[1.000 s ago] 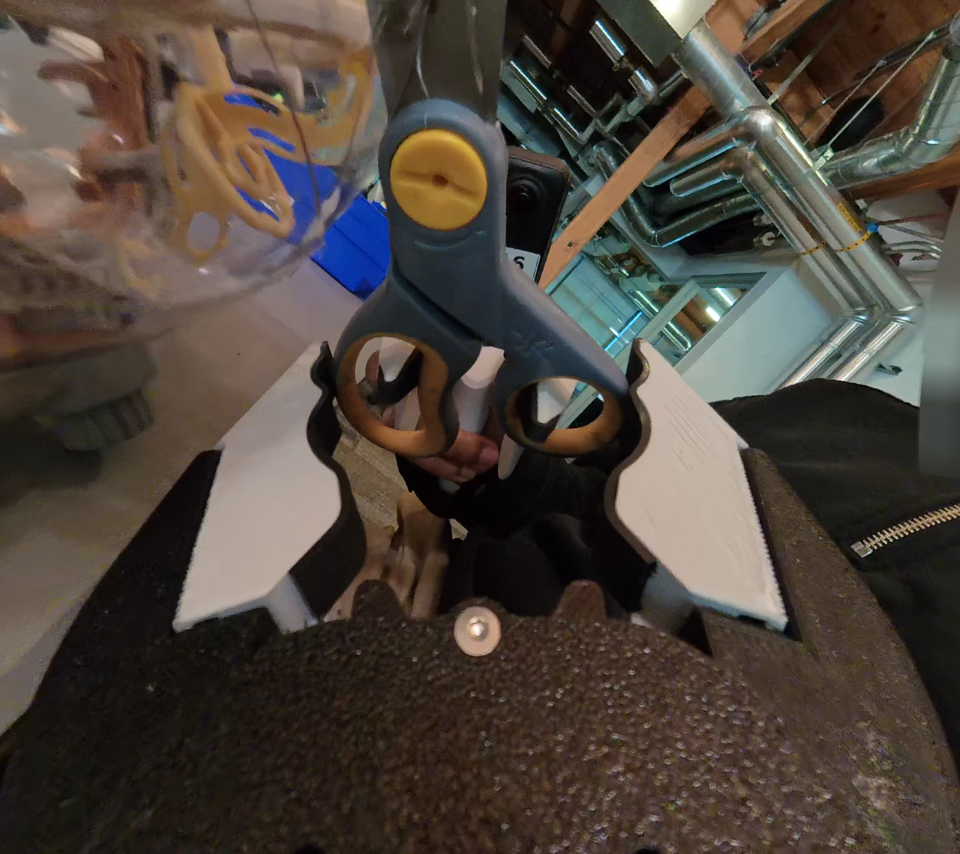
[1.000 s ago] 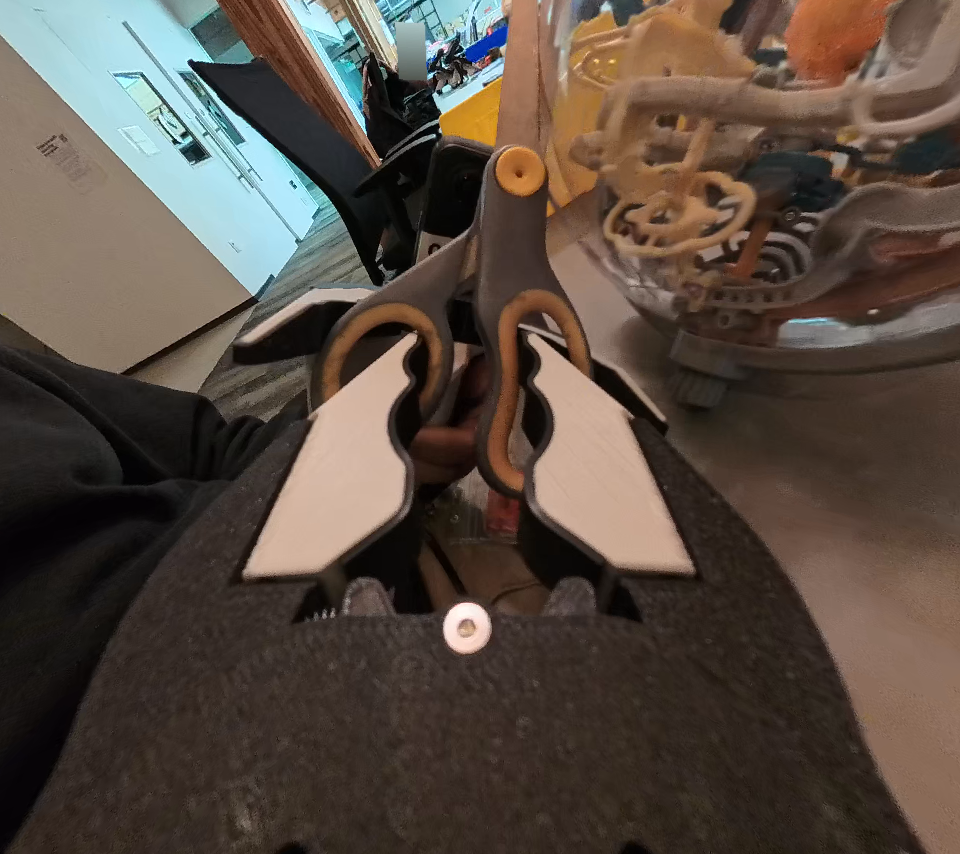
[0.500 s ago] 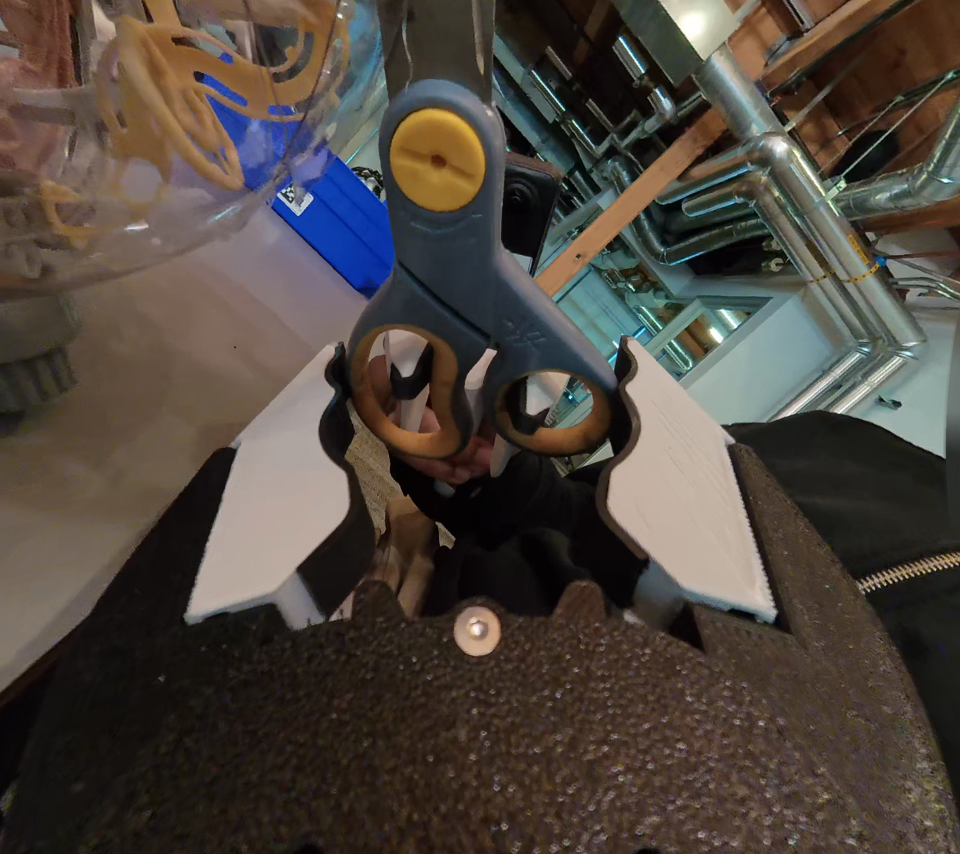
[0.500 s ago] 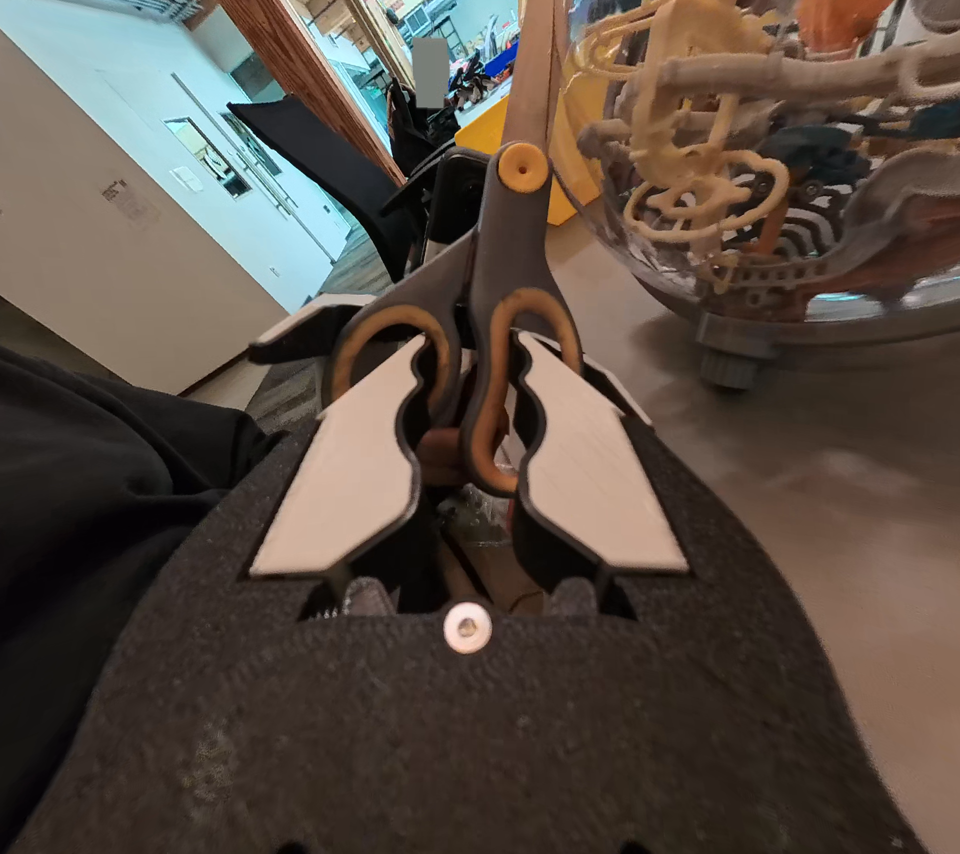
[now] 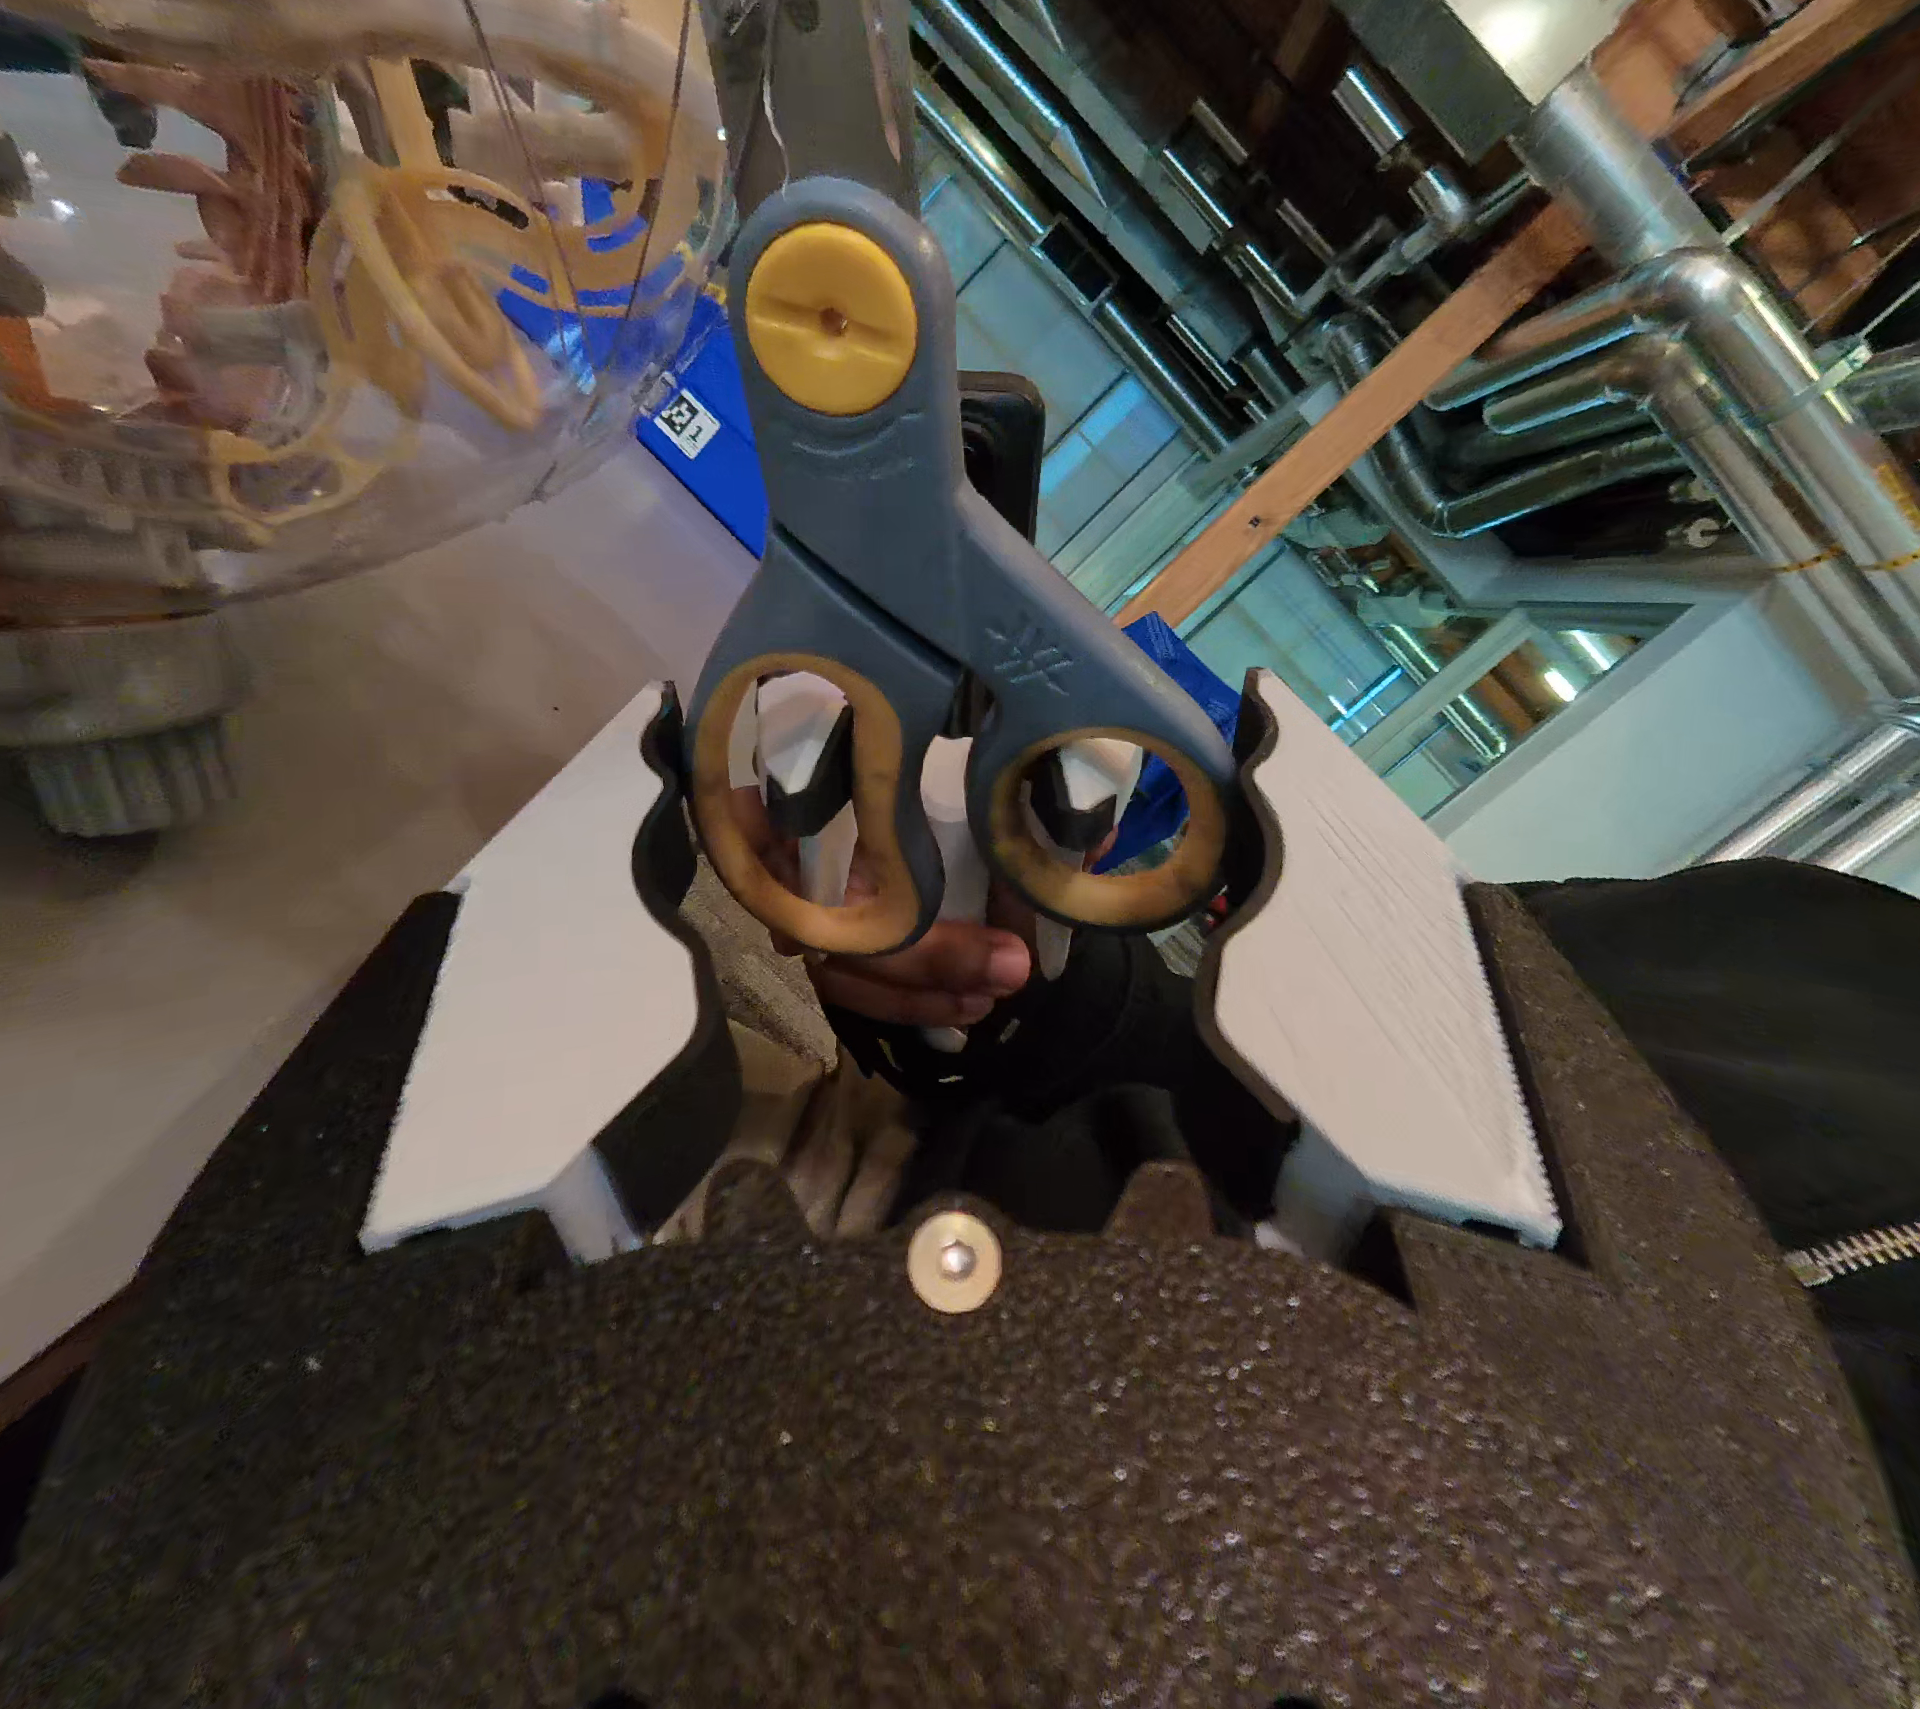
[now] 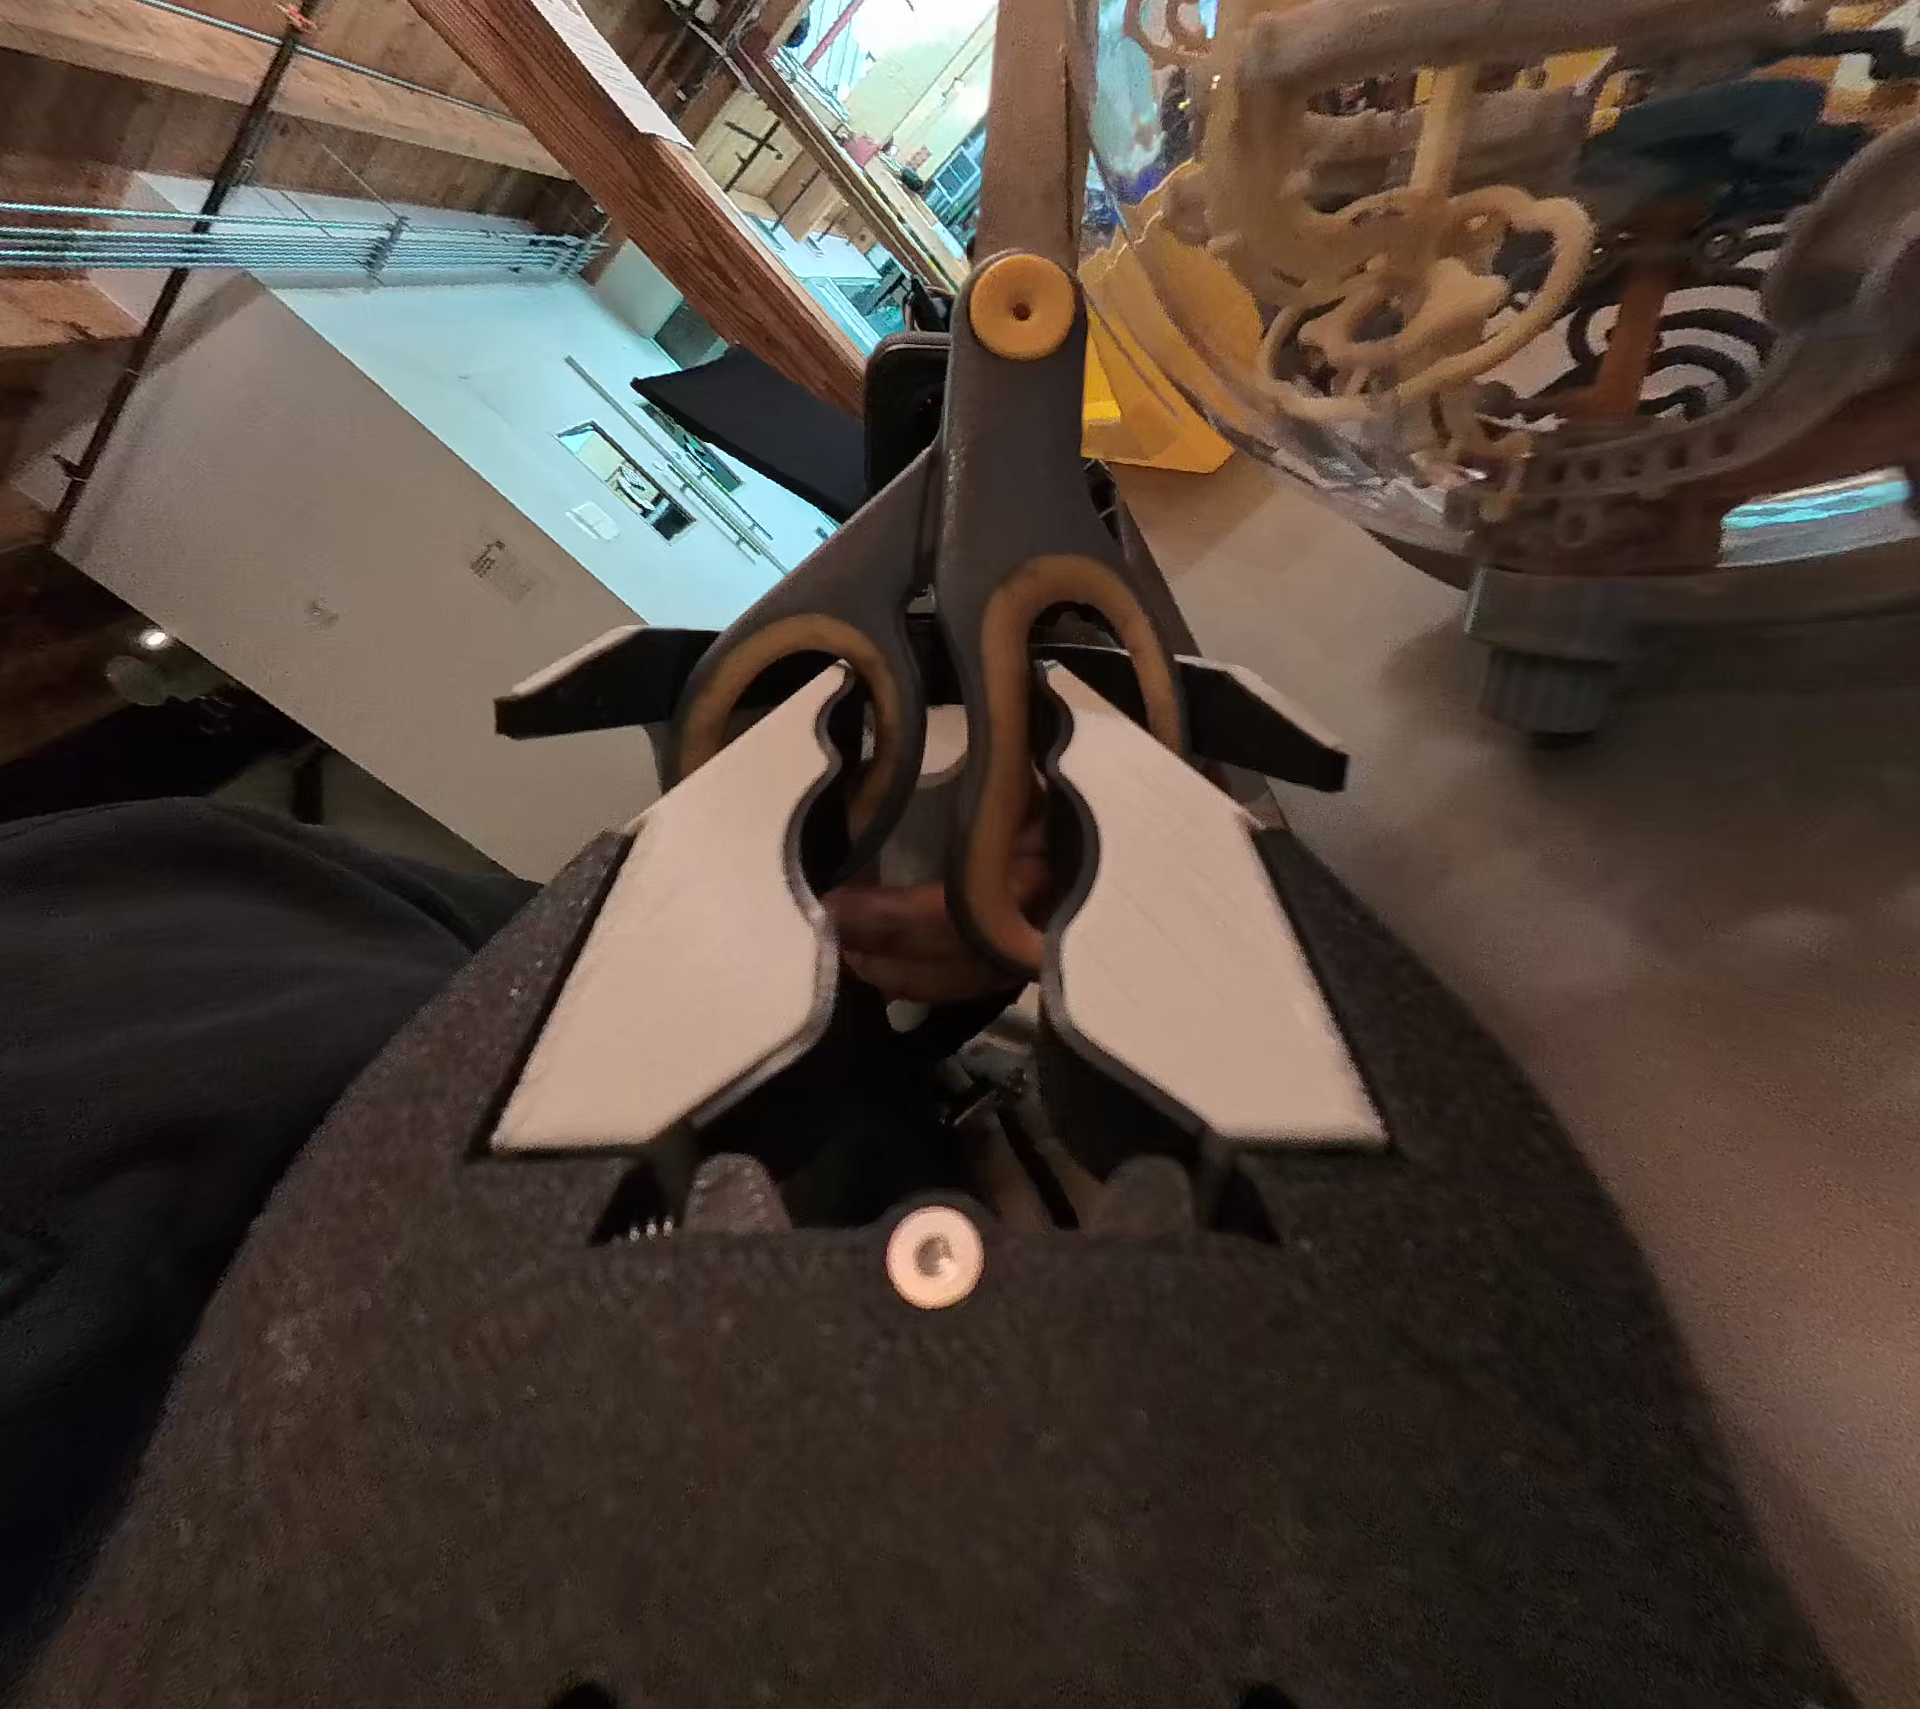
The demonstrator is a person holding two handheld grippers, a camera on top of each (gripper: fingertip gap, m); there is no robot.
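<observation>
Grey-handled scissors [image 5: 862, 496] with a yellow pivot and tan-lined loops stand blades up, blades closed, between both grippers. My left gripper [image 5: 954, 703] clamps the two handle loops from outside, its pads against the outer rims. My right gripper [image 6: 945, 693] faces it from the other side, one finger poked into each loop and the inner rims between them; its white fingertips [image 5: 795, 776] show through the loops. The scissors [image 6: 1013, 464] fill the middle of the right wrist view, and the left gripper's black fingers [image 6: 582, 703] stick out behind them.
A clear sphere with a cream and brown maze inside [image 5: 260, 205] stands on a grey foot on the grey table [image 5: 312, 776], close beside the blades; it also shows in the right wrist view [image 6: 1507, 257]. A blue bin [image 5: 707, 412], a yellow bin [image 6: 1132, 402] and a dark sleeve [image 5: 1714, 1036] lie around. Spacing between my two grippers at the tips: around 5 cm.
Both grippers and the scissors have tilted further up towards the ceiling and moved nearer the sphere. The left fingers and the handle loops have drawn slightly closer together.
</observation>
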